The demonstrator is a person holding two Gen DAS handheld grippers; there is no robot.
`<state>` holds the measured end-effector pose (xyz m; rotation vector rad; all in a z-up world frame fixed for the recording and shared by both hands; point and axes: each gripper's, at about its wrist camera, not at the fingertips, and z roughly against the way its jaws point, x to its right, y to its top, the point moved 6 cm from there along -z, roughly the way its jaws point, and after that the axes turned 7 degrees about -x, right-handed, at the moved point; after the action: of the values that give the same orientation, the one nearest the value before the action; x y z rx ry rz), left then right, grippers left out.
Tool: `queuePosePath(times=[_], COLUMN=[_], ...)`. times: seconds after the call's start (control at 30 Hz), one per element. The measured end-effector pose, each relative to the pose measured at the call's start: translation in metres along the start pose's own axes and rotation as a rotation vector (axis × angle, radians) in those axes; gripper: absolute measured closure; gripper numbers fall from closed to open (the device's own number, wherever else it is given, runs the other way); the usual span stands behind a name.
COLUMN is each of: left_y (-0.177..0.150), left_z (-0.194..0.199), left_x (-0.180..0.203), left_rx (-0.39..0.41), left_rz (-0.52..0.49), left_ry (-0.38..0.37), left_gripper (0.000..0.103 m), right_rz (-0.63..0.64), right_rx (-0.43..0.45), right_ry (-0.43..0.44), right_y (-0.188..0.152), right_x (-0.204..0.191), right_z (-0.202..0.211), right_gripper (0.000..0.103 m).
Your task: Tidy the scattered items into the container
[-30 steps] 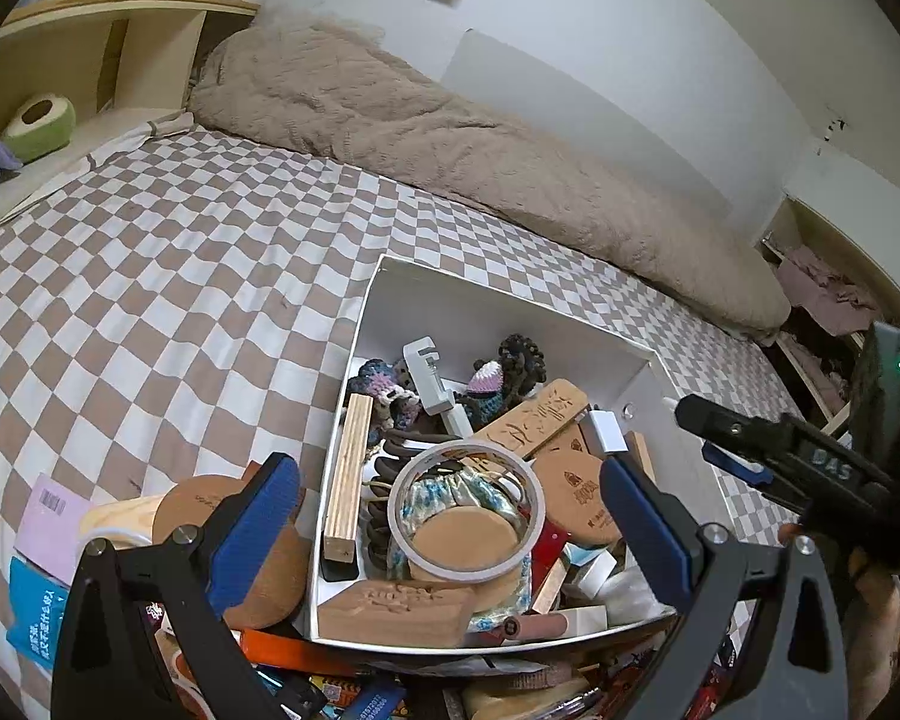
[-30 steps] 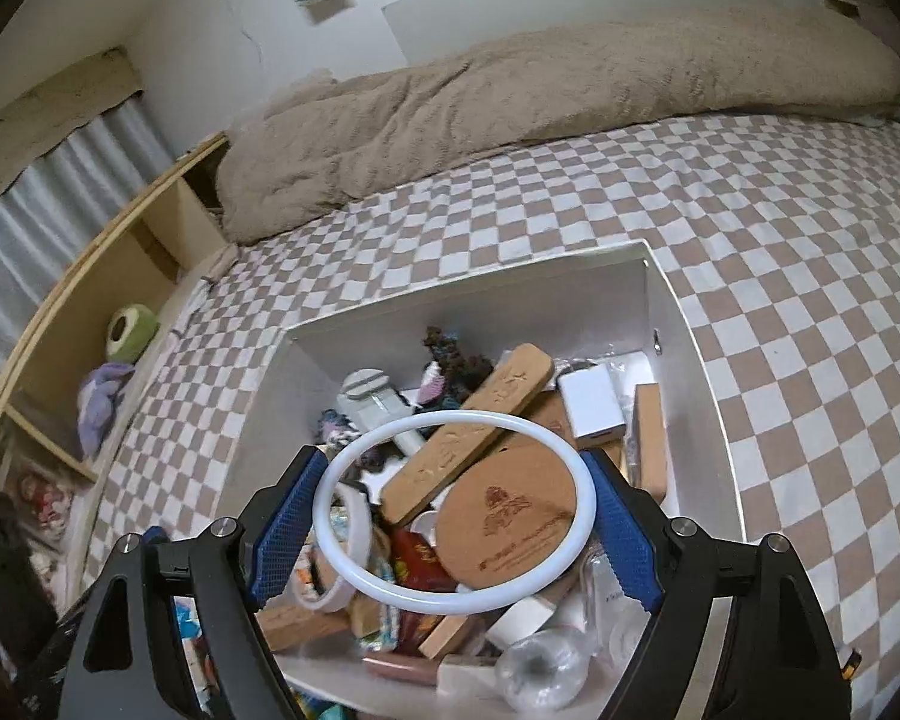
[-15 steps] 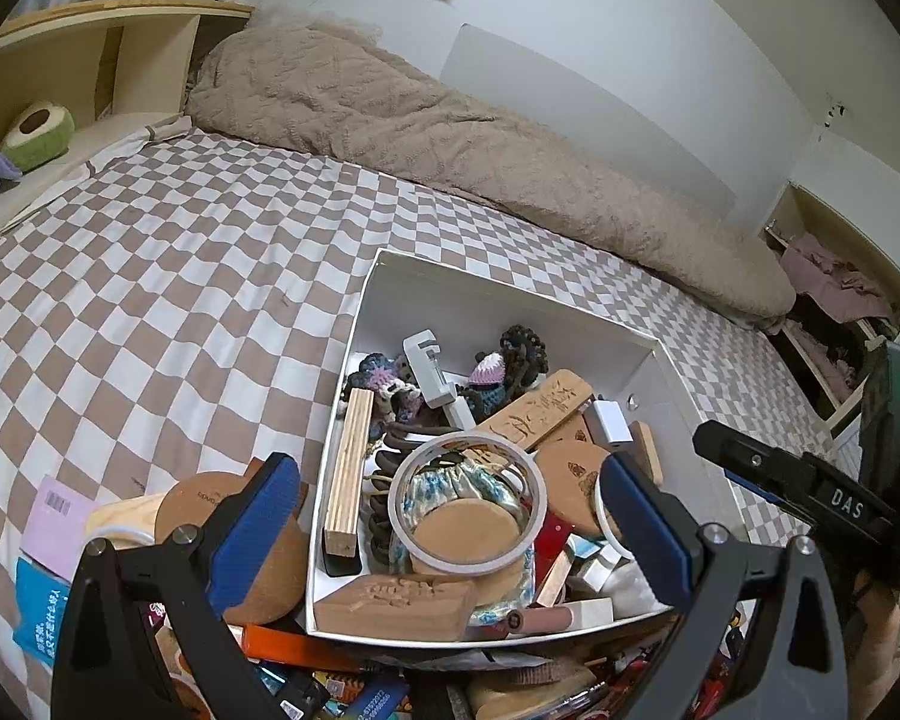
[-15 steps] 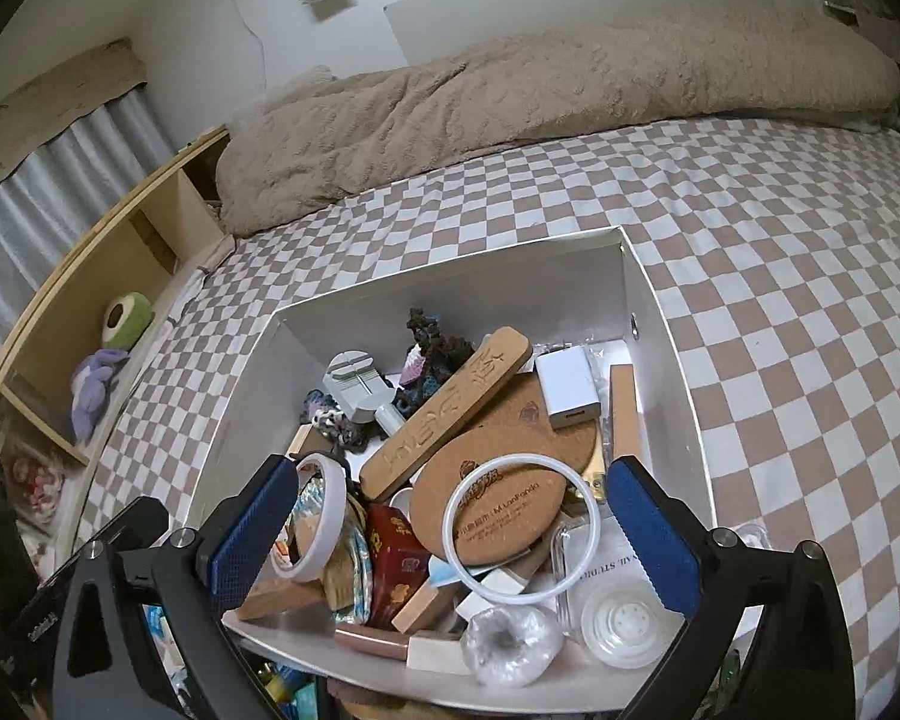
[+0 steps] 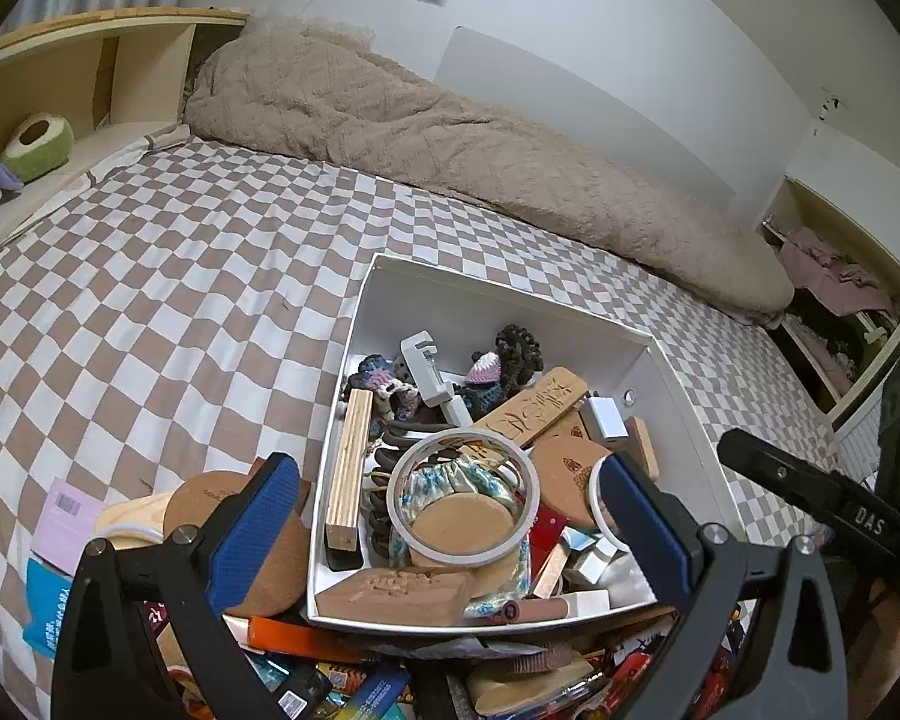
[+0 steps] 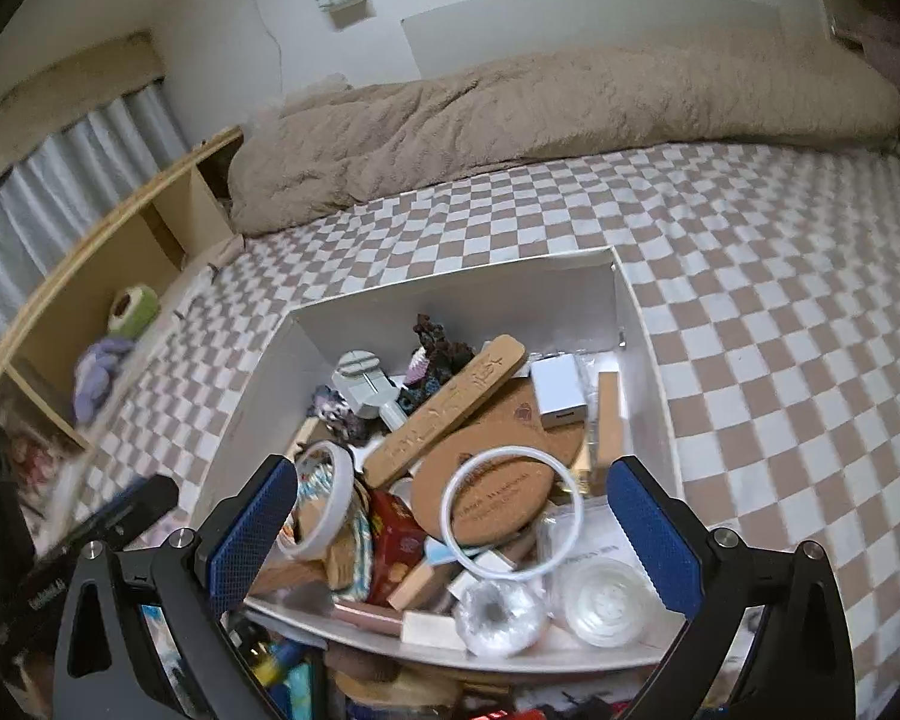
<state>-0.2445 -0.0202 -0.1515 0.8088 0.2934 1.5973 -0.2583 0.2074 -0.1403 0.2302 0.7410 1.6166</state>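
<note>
Soft, even indoor light fills both fisheye views with faint shadows and no glare, straight lines bow toward the dark vignetted corners, and the shelf point(image 6: 84, 324) left of the right tool point(image 6: 453, 534) smears with motion blur.

White box point(image 5: 510, 306): smooth matt card. Cork coasters point(image 6: 498, 498): rough. Wood block point(image 5: 349, 468): bare, layered edge. Bed cover point(image 5: 168, 276): checked cloth. Blanket point(image 6: 510, 102): fuzzy. Fingers point(image 6: 252, 534): textured blue pads.

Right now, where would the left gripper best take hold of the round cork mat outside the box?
Probably by the cork mat's exposed far rim, coming from above: it is a thin disc lying roughly flat beside the box, so only its edge offers the fingers something to pinch.
</note>
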Motion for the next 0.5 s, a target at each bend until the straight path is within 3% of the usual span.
queuePosePath(times=[0.23,0.5], left_y=[-0.001,-0.003], left_z=[0.014,0.049], left_x=[0.008,0.028], left_rx=[0.014,0.084], left_rz=[-0.030,-0.091], left_ry=[0.026,0.035], left_gripper=[0.001,0.000], right_rz=[0.122,0.173], right_rx=[0.035,0.115], right_ry=[-0.066,-0.063], right_y=[-0.011,-0.022], right_x=[-0.012,-0.019], right_z=[0.025,0.061], right_gripper=[0.000,0.000])
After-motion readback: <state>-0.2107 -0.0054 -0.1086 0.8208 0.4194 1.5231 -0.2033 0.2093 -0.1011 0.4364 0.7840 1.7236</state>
